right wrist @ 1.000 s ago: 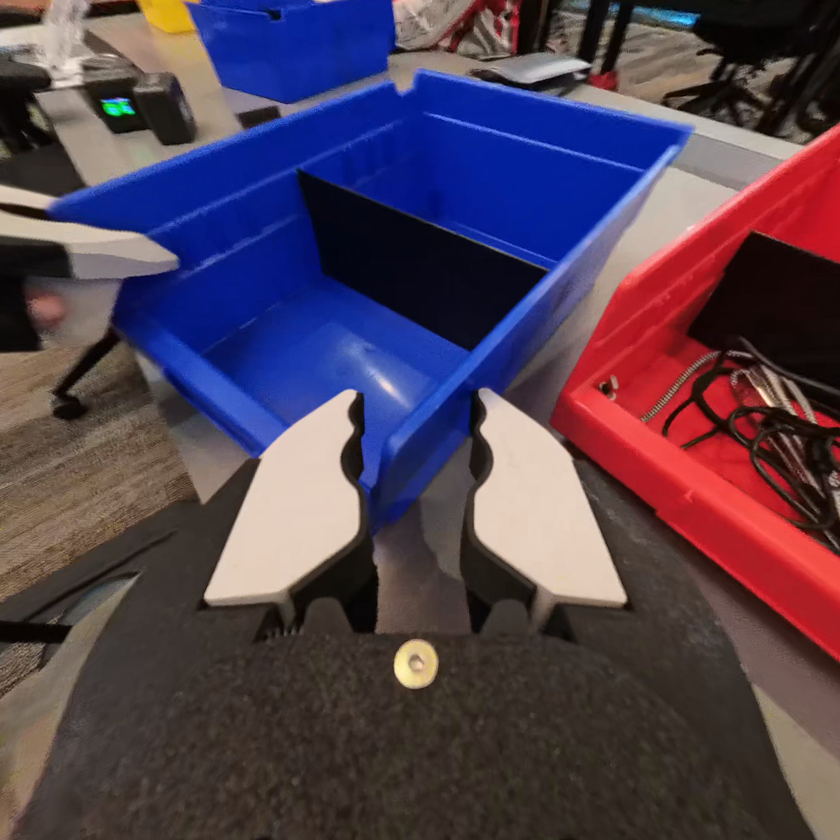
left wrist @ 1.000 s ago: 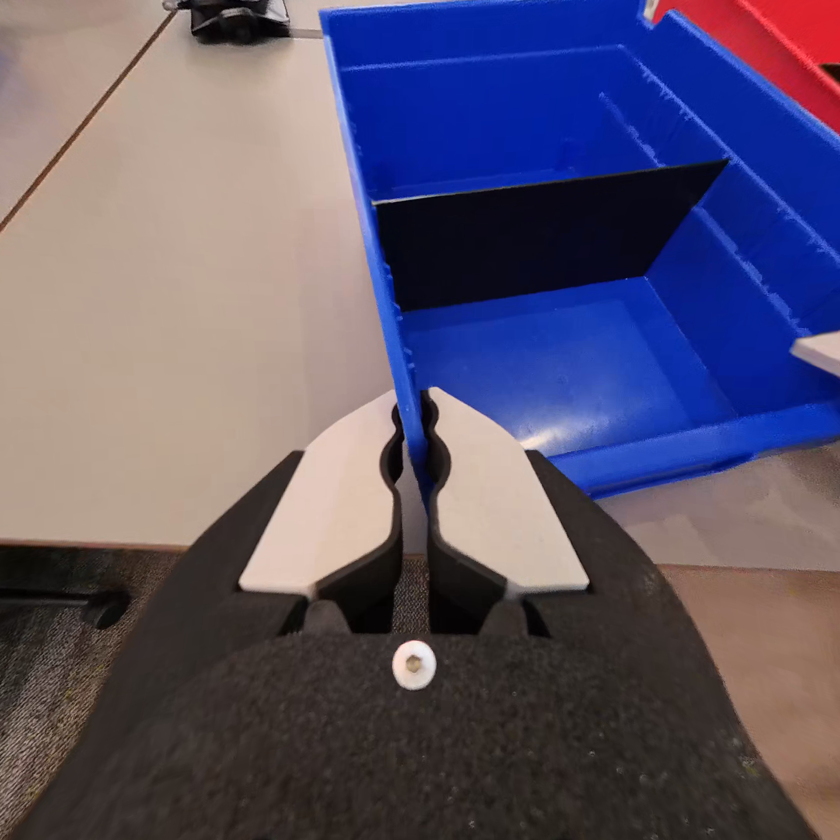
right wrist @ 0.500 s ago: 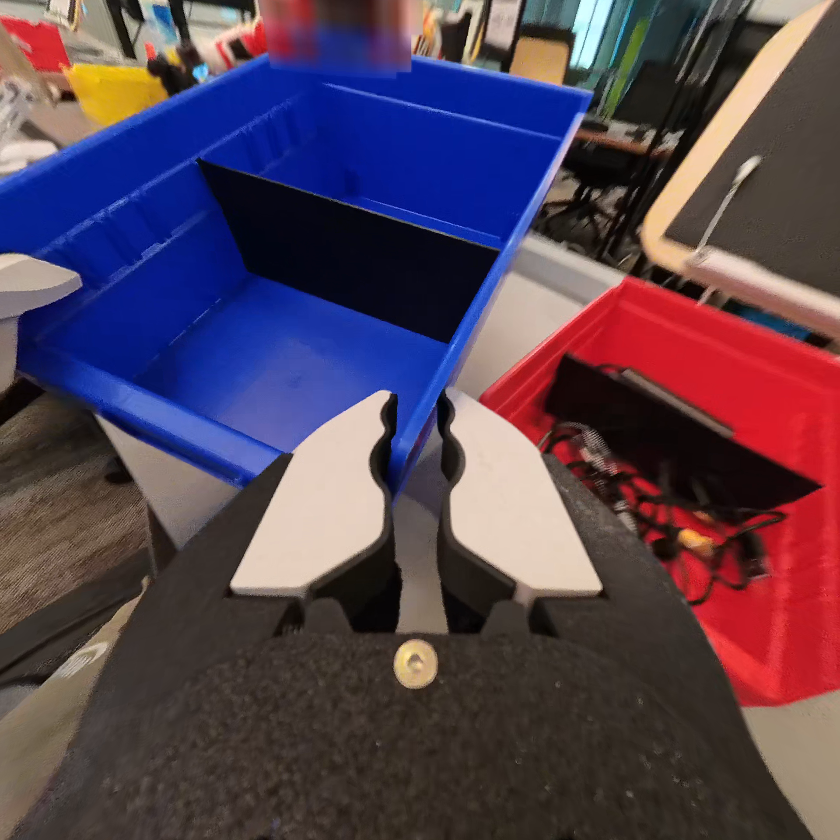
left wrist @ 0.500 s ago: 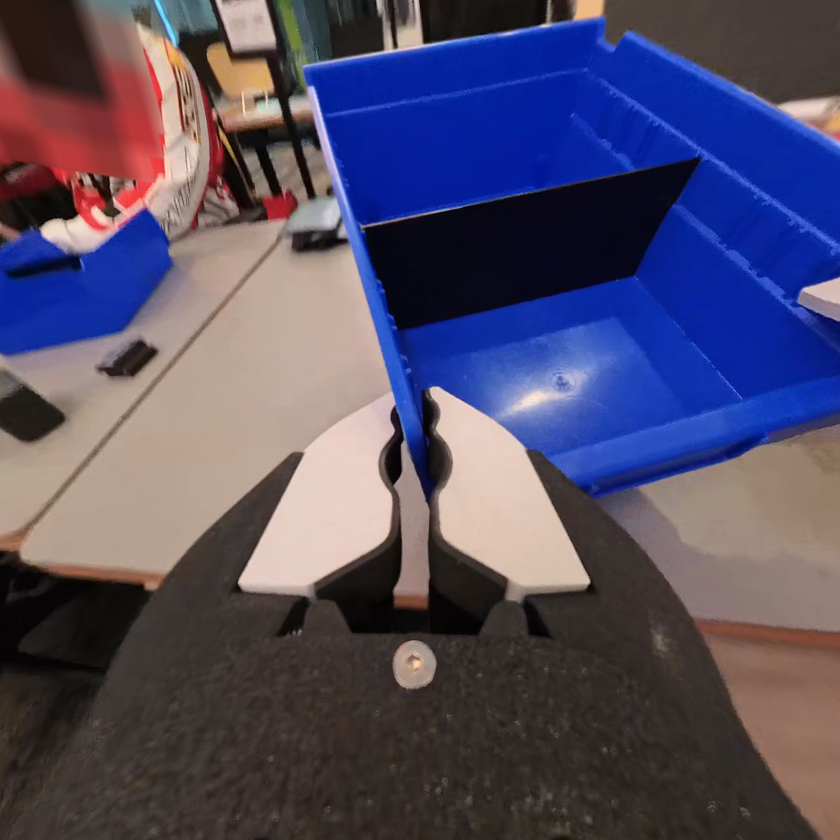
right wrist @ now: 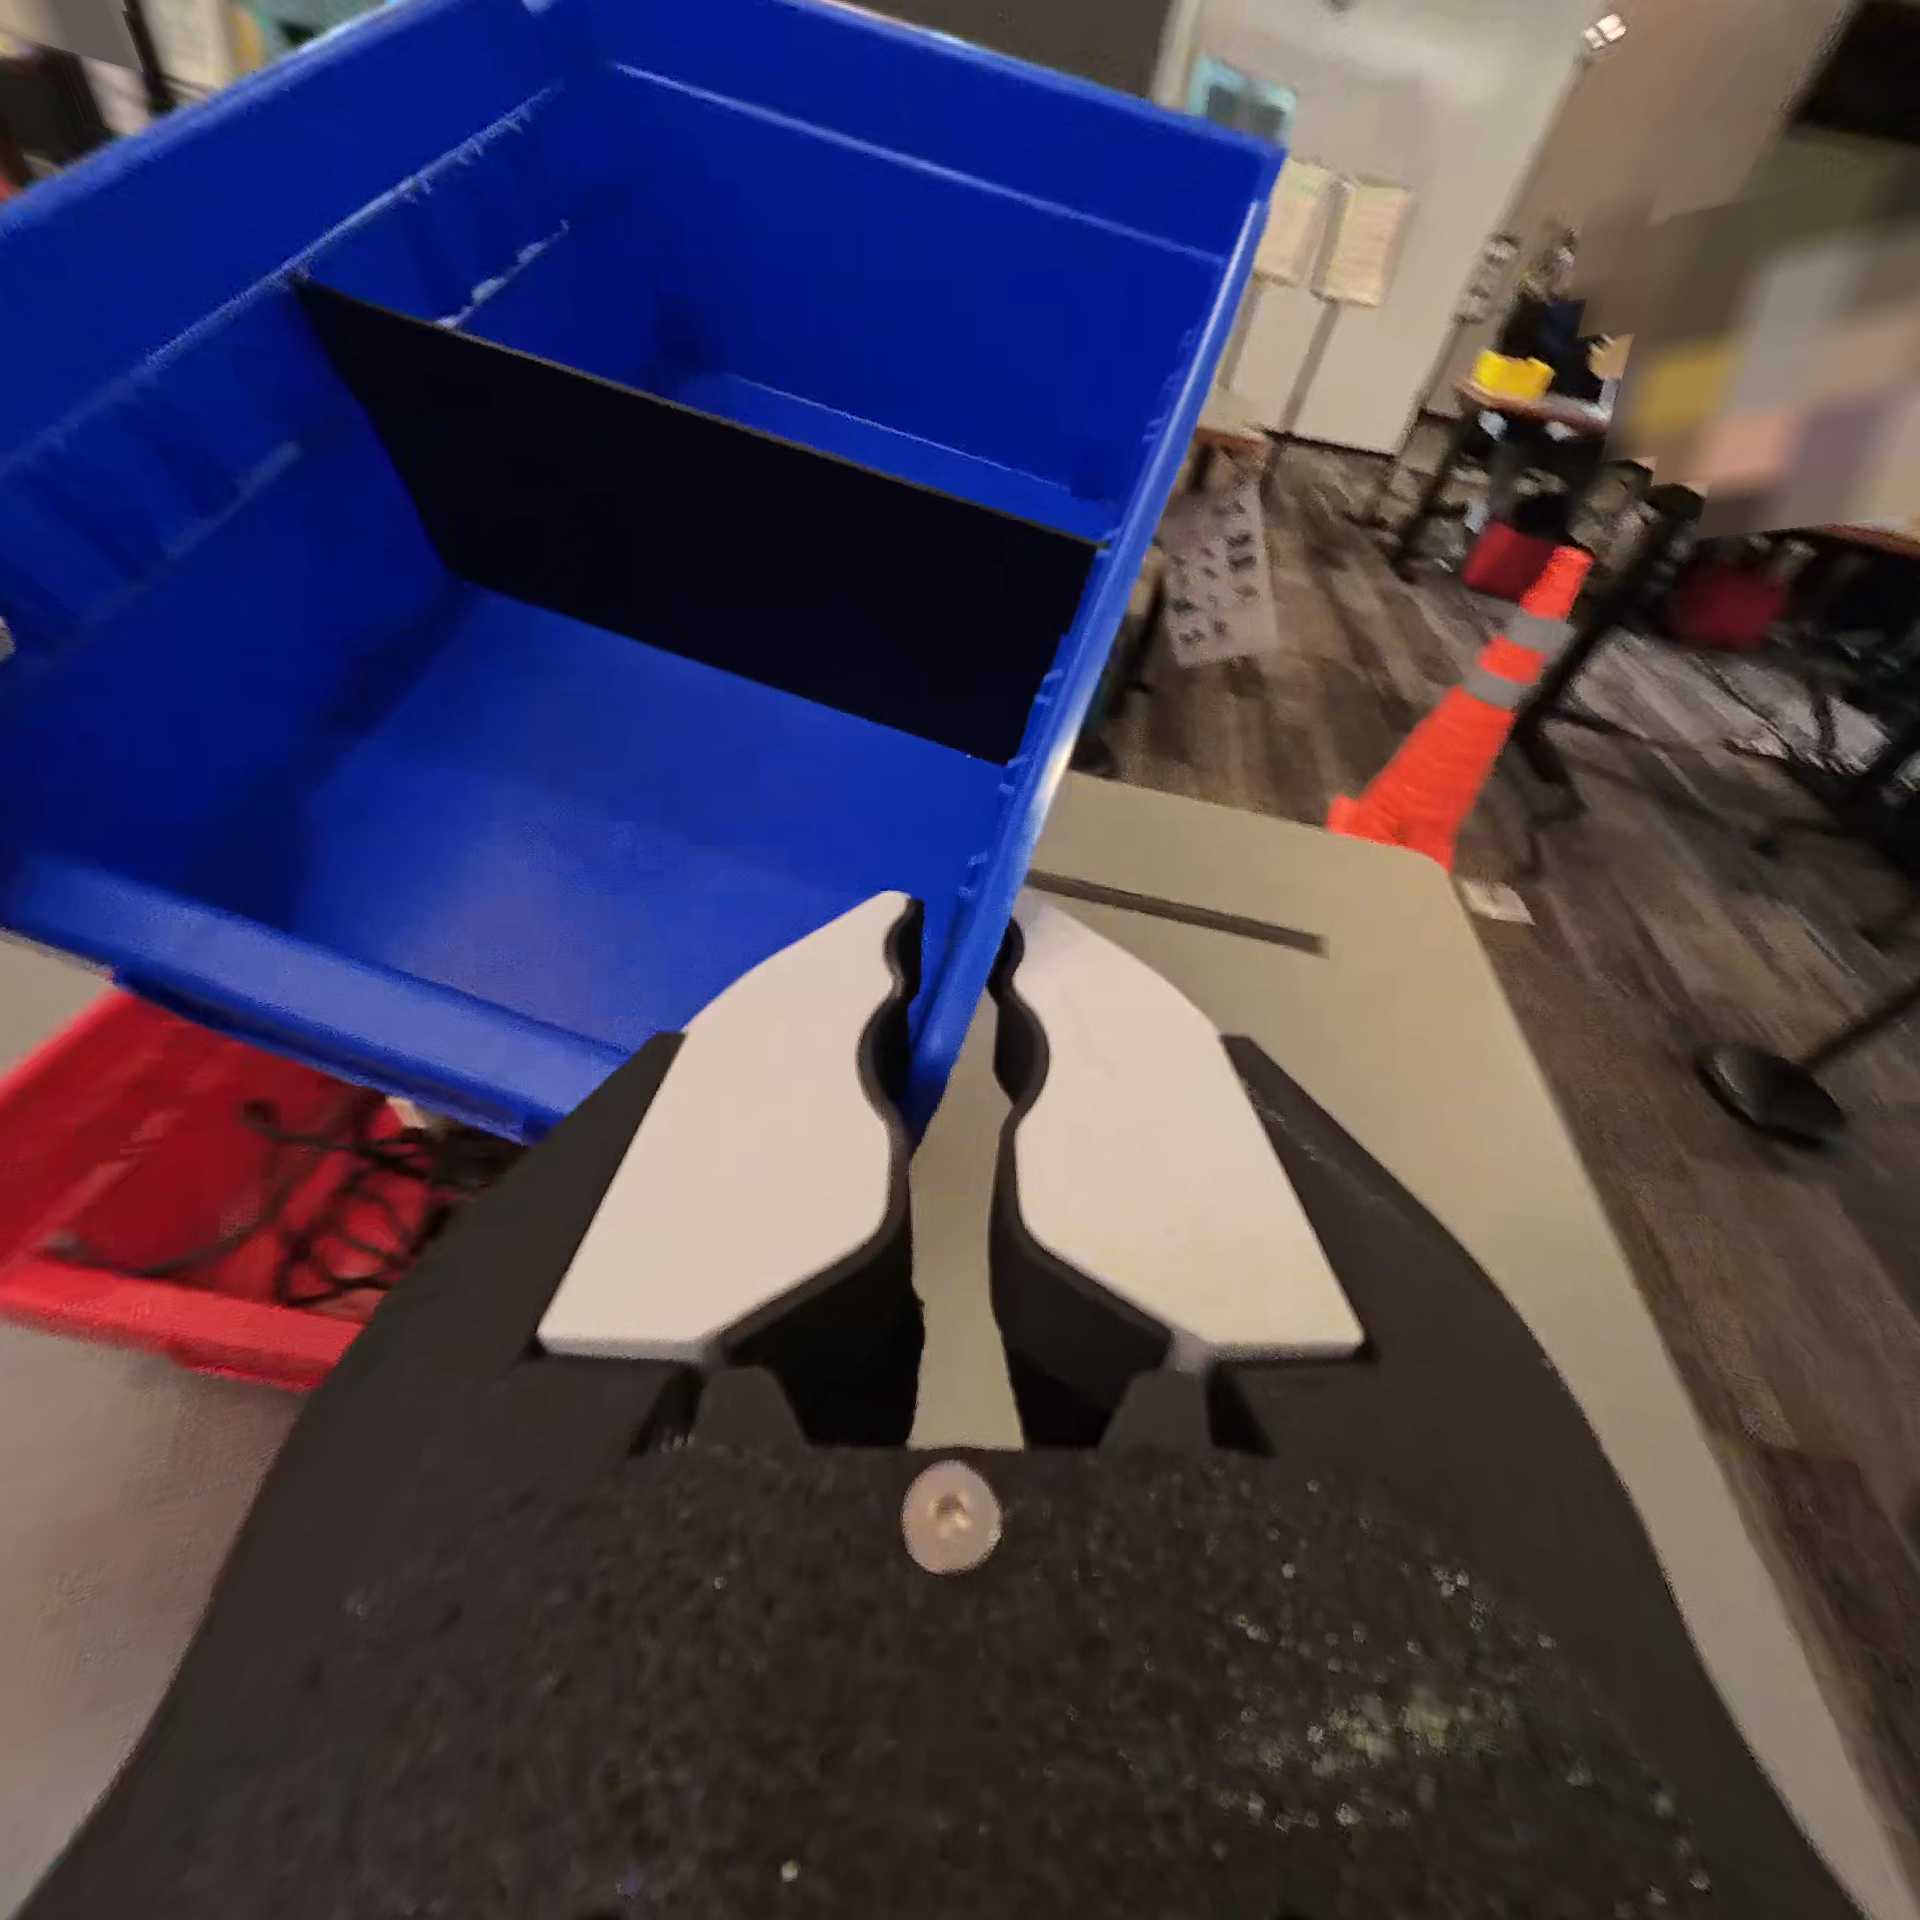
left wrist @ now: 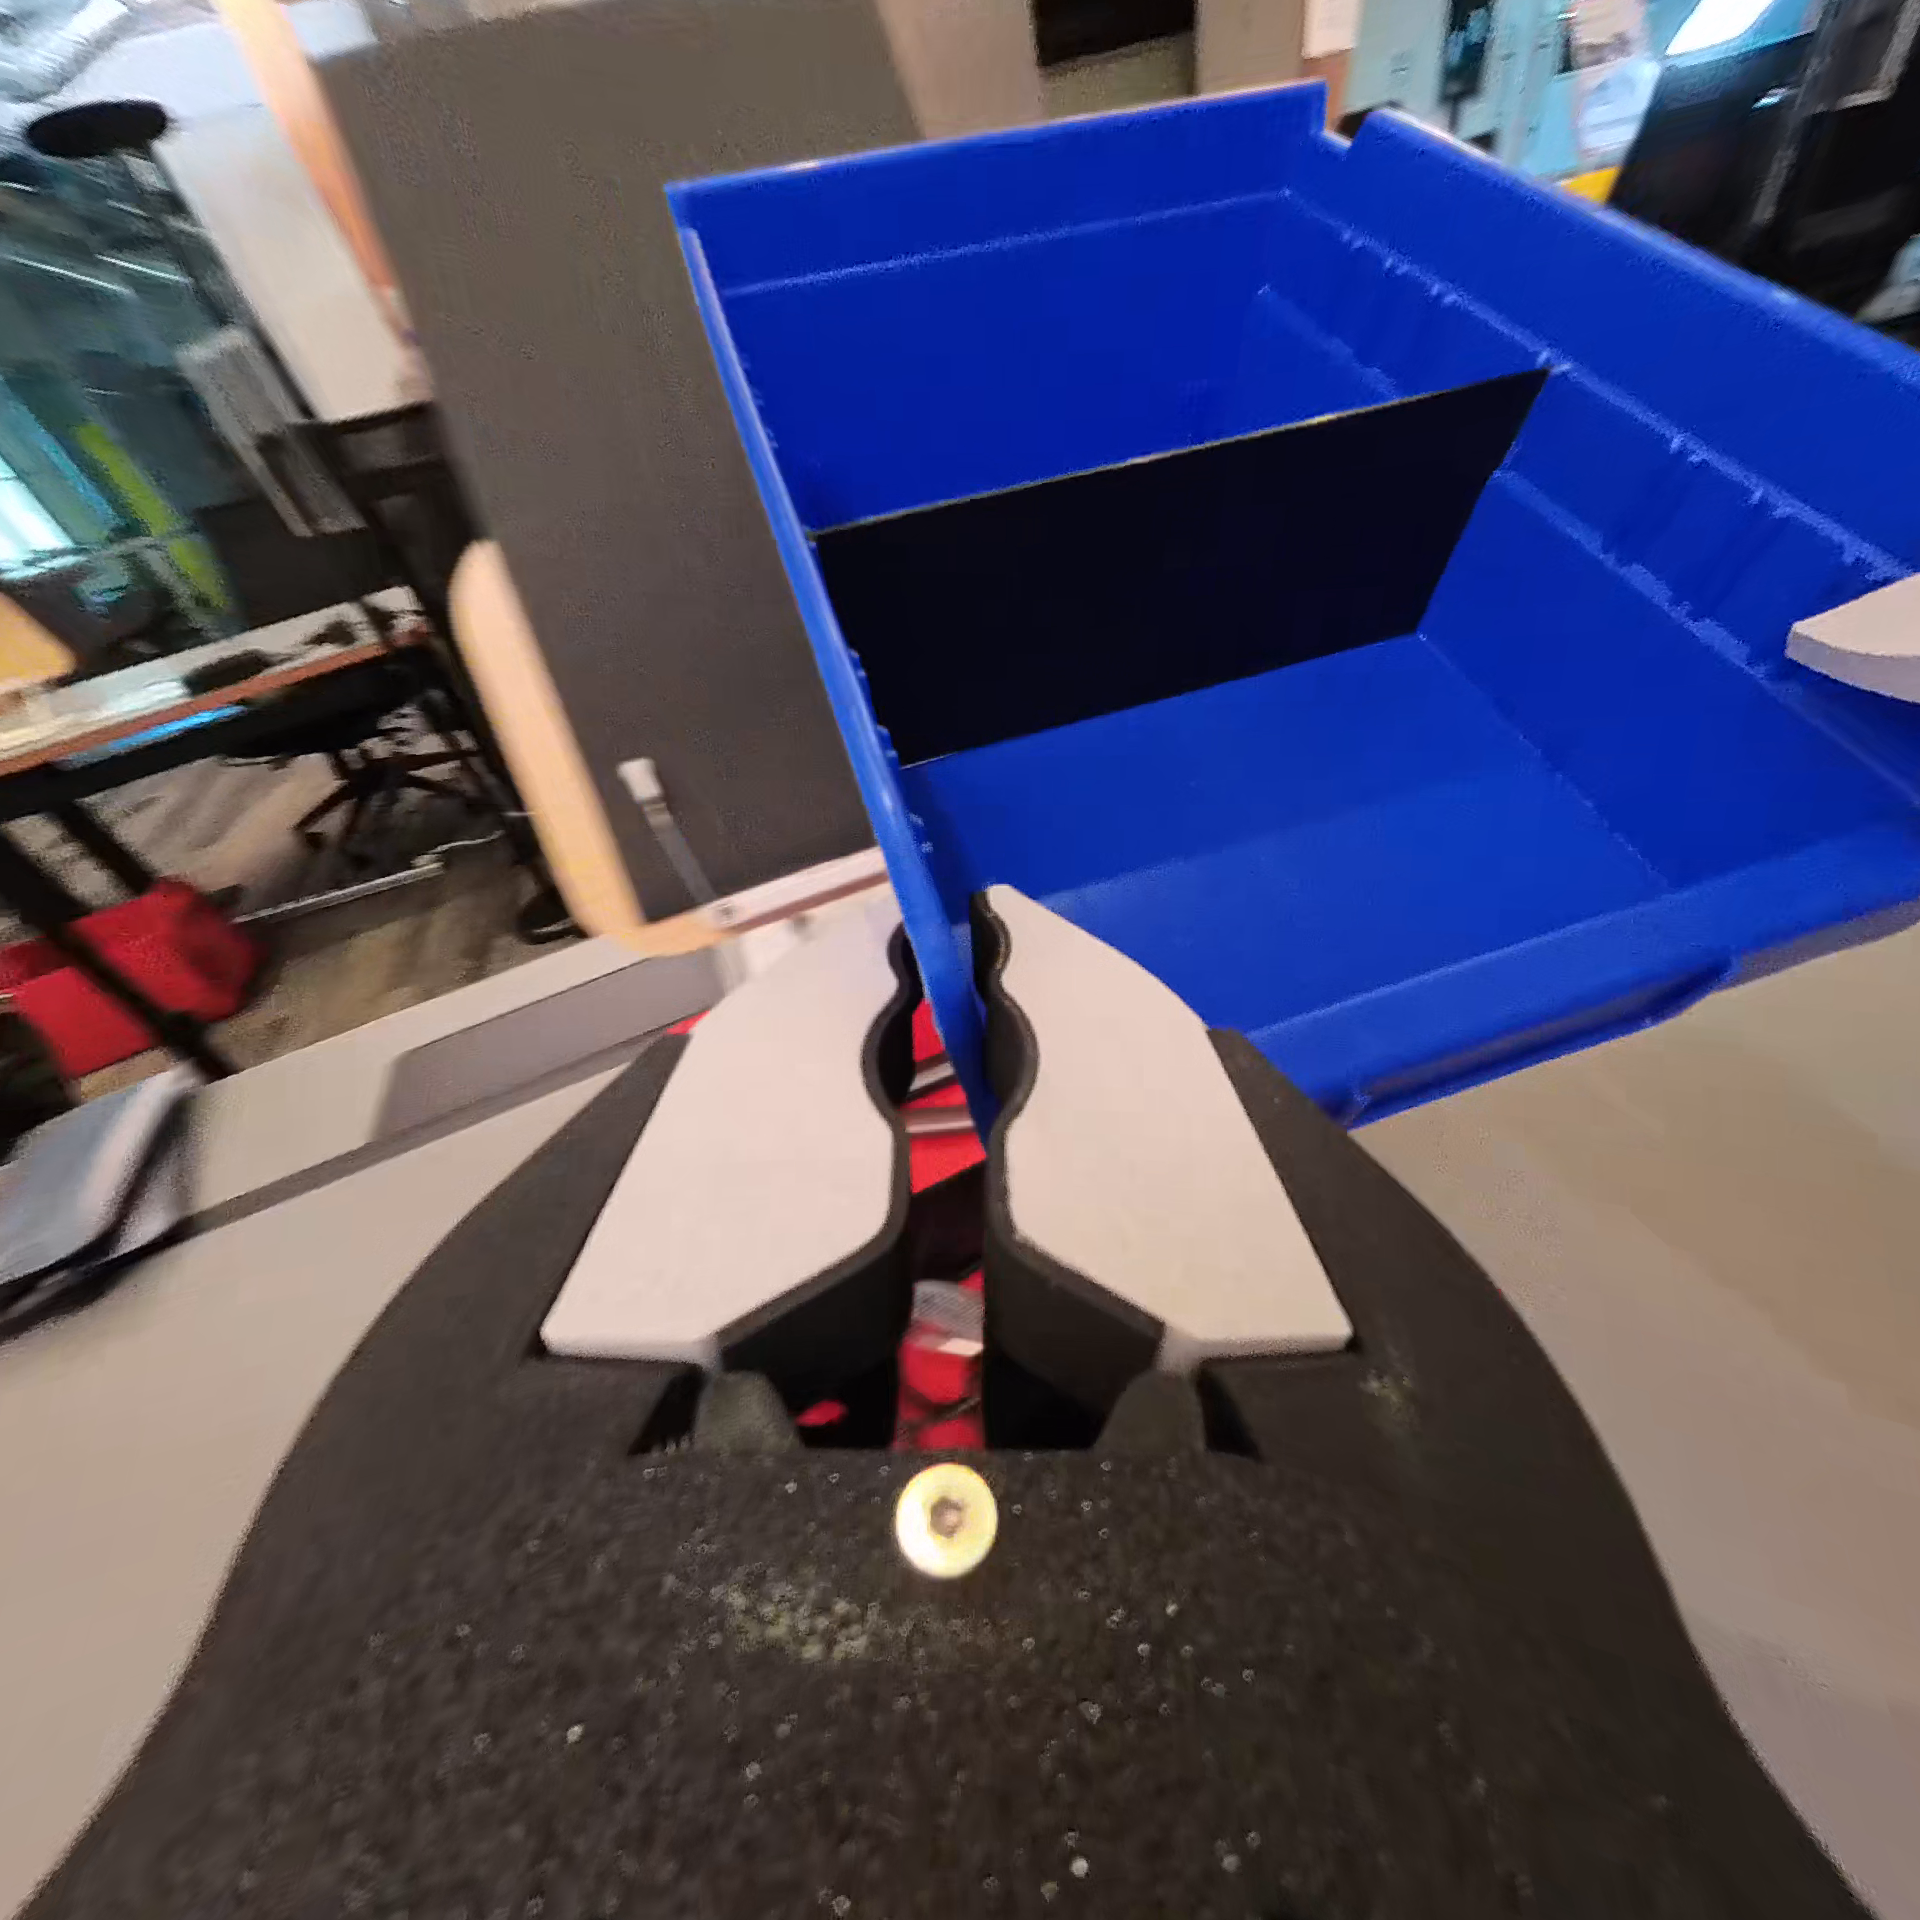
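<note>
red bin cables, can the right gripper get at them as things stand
Probably not. The right gripper is shut on the blue bin wall, and that bin hangs over the red bin, covering most of the cables.

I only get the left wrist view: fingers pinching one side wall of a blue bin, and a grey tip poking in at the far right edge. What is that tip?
Observer: It belongs to the right gripper, whose fingers are shut on the opposite side wall of the blue bin, near its front corner.
Operator: And the red I glimpse between my fingers?
Observer: Probably a red bin, partly hidden below the blue one's front, with tangled black cables inside.
Operator: Anything else around?
Observer: An orange cone with grey bands stands on the floor beyond the table.
</note>
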Action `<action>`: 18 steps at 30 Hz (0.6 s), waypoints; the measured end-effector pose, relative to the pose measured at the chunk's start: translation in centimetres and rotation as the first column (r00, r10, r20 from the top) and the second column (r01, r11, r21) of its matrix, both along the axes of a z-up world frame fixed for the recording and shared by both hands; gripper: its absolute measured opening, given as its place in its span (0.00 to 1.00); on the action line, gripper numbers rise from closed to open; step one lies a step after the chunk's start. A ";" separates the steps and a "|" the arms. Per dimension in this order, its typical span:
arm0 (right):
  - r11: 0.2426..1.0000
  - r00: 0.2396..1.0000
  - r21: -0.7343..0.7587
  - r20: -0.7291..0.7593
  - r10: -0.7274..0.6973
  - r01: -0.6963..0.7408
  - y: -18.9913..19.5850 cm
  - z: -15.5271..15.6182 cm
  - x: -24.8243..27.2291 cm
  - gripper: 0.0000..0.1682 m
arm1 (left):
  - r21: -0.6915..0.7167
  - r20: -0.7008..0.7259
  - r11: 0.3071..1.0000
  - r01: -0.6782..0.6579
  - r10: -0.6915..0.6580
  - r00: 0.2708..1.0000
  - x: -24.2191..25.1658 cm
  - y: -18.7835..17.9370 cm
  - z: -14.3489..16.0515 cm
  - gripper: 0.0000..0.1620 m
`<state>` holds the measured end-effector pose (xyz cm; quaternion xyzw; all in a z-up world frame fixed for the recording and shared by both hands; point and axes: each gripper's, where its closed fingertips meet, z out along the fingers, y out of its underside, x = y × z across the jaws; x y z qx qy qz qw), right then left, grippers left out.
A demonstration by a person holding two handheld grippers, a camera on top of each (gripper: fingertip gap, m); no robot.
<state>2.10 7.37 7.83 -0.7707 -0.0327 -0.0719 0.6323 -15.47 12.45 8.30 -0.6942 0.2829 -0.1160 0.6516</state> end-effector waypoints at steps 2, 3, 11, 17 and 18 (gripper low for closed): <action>0.994 0.996 -0.066 0.016 -0.087 0.088 -0.8 -1.1 5.1 0.05 | -0.026 0.003 0.998 0.052 -0.052 0.999 5.2 0.0 -1.3 0.05; 0.985 0.991 -0.109 0.042 -0.131 0.135 -1.3 -2.0 7.6 0.05 | -0.041 0.000 0.996 0.074 -0.074 0.997 7.7 0.0 -2.2 0.05; 0.892 0.956 -0.369 -0.027 -0.293 0.263 -3.9 -12.8 20.9 0.04 | -0.272 -0.037 0.949 0.159 -0.175 0.984 21.2 -1.2 -13.4 0.05; 0.857 0.948 -0.451 -0.066 -0.310 0.249 -4.6 -18.6 24.2 0.04 | -0.369 -0.058 0.914 0.170 -0.205 0.977 24.0 -2.9 -19.4 0.07; 0.869 0.952 -0.436 -0.079 -0.297 0.235 -4.4 -18.9 24.4 0.03 | -0.352 -0.062 0.921 0.168 -0.202 0.977 24.0 -3.2 -19.8 0.07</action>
